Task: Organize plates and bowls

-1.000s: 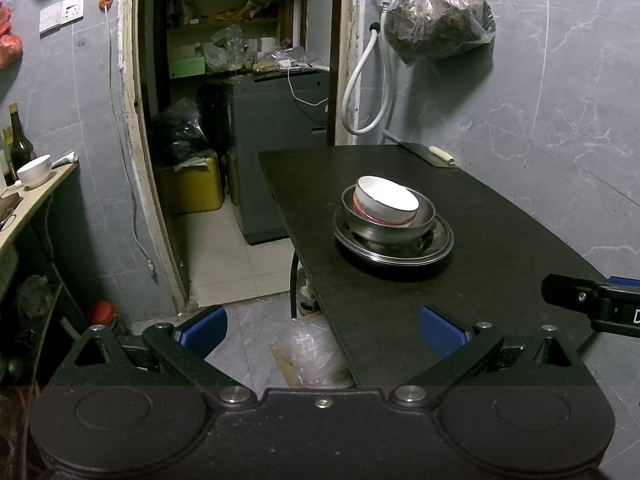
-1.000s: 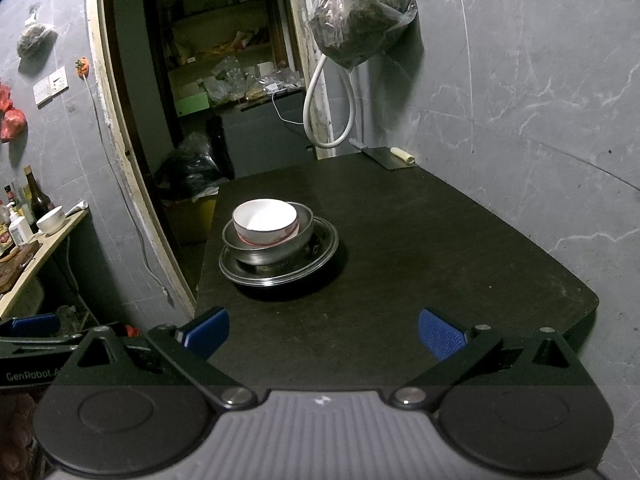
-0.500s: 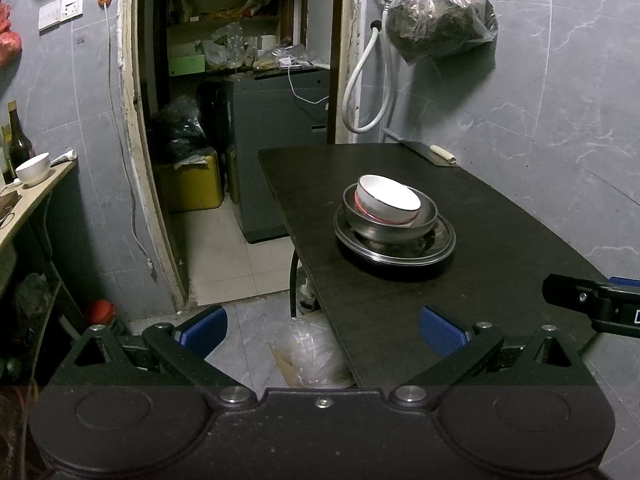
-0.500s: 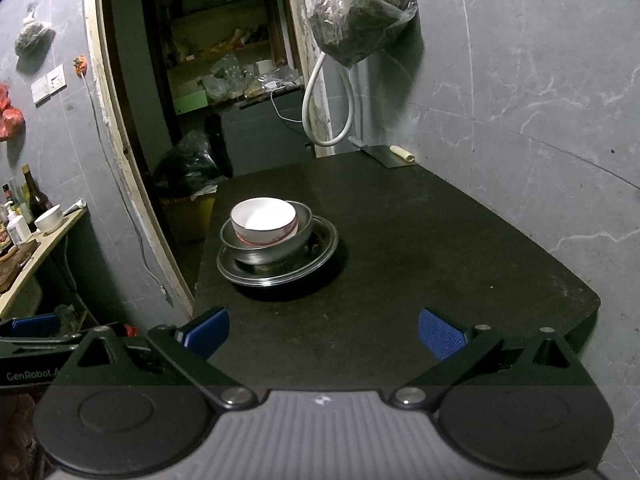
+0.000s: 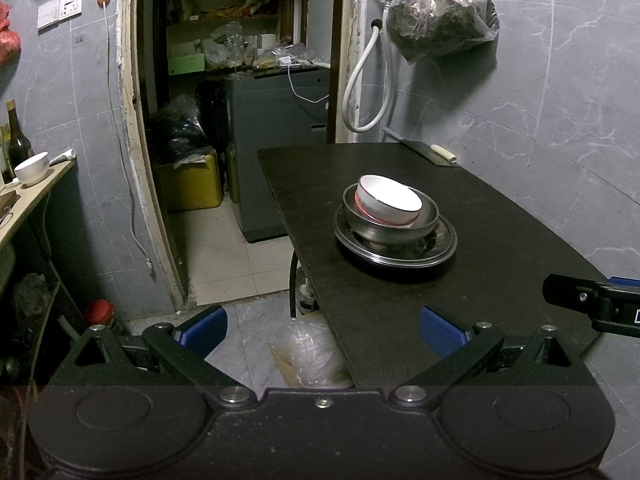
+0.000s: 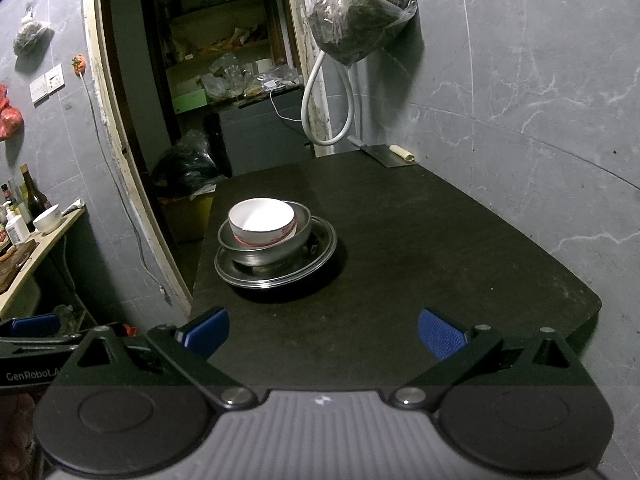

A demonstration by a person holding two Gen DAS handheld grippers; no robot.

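Note:
A white bowl with a red band sits tilted inside a steel bowl, which rests on a steel plate on the black table. My left gripper is open and empty, held back at the table's near left corner. My right gripper is open and empty over the table's near edge, well short of the stack.
A cleaver with a pale handle lies at the table's far end by the wall. A bag hangs on the wall above. A doorway and a side shelf with a white bowl are on the left.
Both views have shifted very slightly; the stack and both open grippers are otherwise as before.

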